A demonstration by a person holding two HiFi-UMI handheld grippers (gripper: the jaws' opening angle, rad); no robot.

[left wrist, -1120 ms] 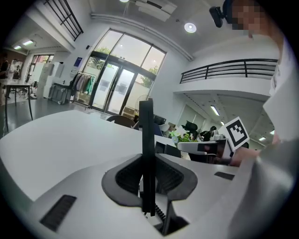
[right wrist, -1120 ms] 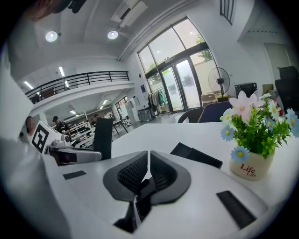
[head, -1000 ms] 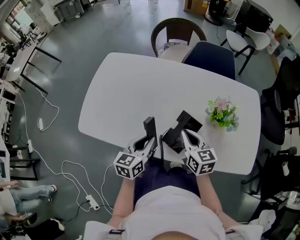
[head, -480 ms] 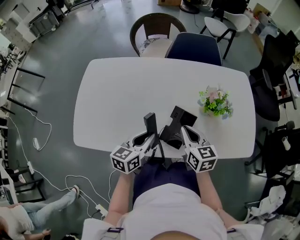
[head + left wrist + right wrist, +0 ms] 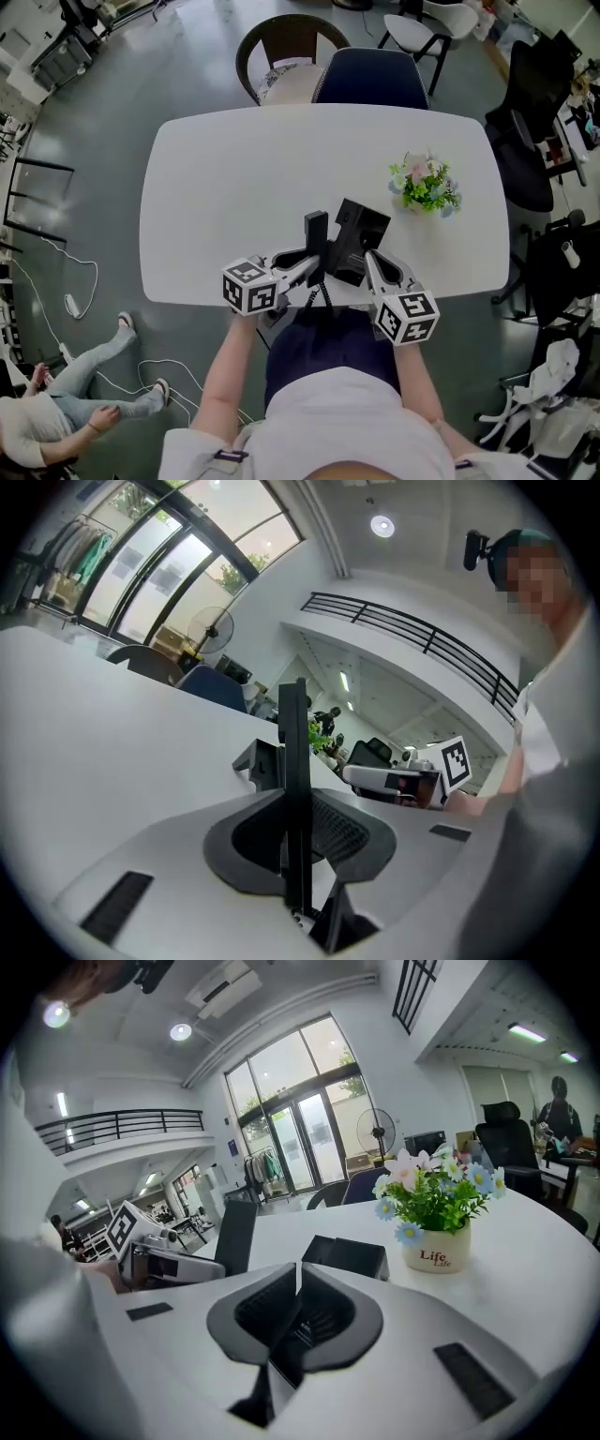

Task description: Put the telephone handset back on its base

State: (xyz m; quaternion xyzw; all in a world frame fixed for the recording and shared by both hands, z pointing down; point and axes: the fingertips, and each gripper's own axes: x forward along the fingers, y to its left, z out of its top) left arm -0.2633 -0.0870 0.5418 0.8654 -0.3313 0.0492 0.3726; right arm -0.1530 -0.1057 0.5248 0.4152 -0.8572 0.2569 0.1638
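Note:
My left gripper (image 5: 310,265) (image 5: 296,803) is shut on the black telephone handset (image 5: 316,236) (image 5: 292,761), which stands edge-on and upright between the pads. The black base (image 5: 357,234) (image 5: 257,762) (image 5: 345,1255) sits on the white table (image 5: 234,187) just right of the handset, close beside it. A coiled cord (image 5: 324,292) hangs off the table's near edge between the two grippers. My right gripper (image 5: 368,262) (image 5: 297,1281) is at the base's near right corner, its tips meeting, with nothing clearly held. The handset (image 5: 234,1234) also shows in the right gripper view.
A small pot of flowers (image 5: 425,186) (image 5: 435,1227) stands right of the base. Two chairs, one dark blue (image 5: 370,80) and one brown (image 5: 281,42), are at the table's far side. A person's legs (image 5: 89,370) and loose cables lie on the floor at the left.
The left gripper has swung to point more to the right, carrying the handset closer to the base. The right gripper has shifted slightly beside the base.

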